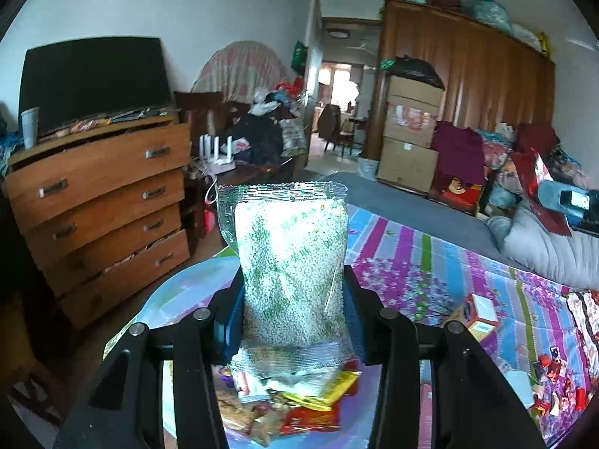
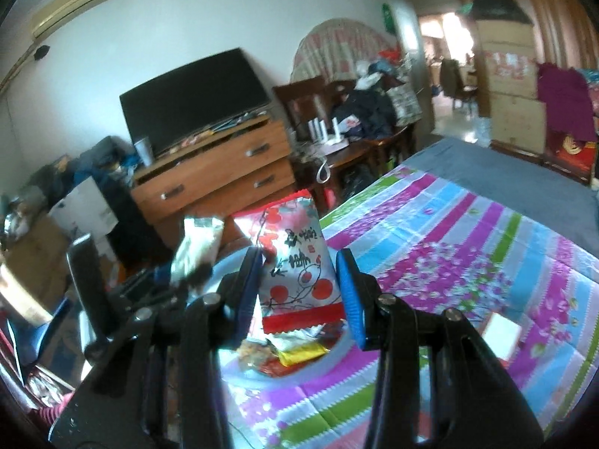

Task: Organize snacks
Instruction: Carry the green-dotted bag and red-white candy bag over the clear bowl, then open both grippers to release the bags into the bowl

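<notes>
Clear crinkled plastic, printed with faint green characters too blurred to read, makes up the puffed-rice snack bag [image 1: 292,269] that the left gripper [image 1: 294,284] clamps between its blue pads, the bag standing upright with its sealed top edge above the fingers. Directly under it sits a pale blue round plastic tray [image 1: 176,292] resting on the striped floral bedsheet [image 1: 430,262], and in the tray lies a heap of small packets [image 1: 299,400]: a yellow wrapper, a red one and a clear one among them, their print illegible.

From the right wrist view, the right gripper [image 2: 299,284] has its jaws narrowed on a white pouch with red circles and red serrated seals [image 2: 295,258]. Bold black brush-style characters run down the front of this pouch beside a small red stamp; they are too smeared to read. It hangs above the near rim of the same tray [image 2: 337,355], where more packets [image 2: 288,351] lie. At the left of that view the other gripper appears with its clear bag [image 2: 198,247], just beside the pouch.

Behind stand a wooden chest of drawers [image 1: 101,202] with a dark flat television [image 1: 93,82] on top, and stacked cardboard boxes [image 1: 408,134] against a brown wardrobe [image 1: 468,75].
</notes>
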Demonstrator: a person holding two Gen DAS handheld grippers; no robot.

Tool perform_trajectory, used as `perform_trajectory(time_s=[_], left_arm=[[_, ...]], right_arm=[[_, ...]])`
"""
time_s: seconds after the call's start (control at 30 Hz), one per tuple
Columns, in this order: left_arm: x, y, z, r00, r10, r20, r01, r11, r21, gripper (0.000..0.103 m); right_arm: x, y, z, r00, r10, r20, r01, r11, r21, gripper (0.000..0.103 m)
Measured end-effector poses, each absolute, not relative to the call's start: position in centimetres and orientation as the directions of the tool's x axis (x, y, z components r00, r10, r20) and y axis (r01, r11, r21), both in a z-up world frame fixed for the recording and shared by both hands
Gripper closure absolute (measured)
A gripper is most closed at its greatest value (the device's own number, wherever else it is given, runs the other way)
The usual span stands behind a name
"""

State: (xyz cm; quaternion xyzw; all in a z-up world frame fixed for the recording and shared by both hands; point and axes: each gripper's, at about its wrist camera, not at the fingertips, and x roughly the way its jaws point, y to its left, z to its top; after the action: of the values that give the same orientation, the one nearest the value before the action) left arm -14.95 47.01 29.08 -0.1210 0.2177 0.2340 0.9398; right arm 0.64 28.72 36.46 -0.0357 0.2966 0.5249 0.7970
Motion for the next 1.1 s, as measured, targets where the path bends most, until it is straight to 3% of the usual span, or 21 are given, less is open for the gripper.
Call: perform_trajectory(time_s=[0.43,1.1], left_arm=[[-14.3,51.0,25.1,0.741,0.386,-0.549,-0.544,0.824,-0.155,0.056],[-13.8,52.1,24.3,0.731,0.384,-0.565,-0.552,0.819,-0.158,0.056]], right_arm=[[-0.1,37.2,33.2,0.159,0.763,-0.626,-0.889,0.387,0.246,0.061],[-0.4,39.3,31.8,0.142,0.748,-0.649,-0.894,0.378,0.24,0.061]])
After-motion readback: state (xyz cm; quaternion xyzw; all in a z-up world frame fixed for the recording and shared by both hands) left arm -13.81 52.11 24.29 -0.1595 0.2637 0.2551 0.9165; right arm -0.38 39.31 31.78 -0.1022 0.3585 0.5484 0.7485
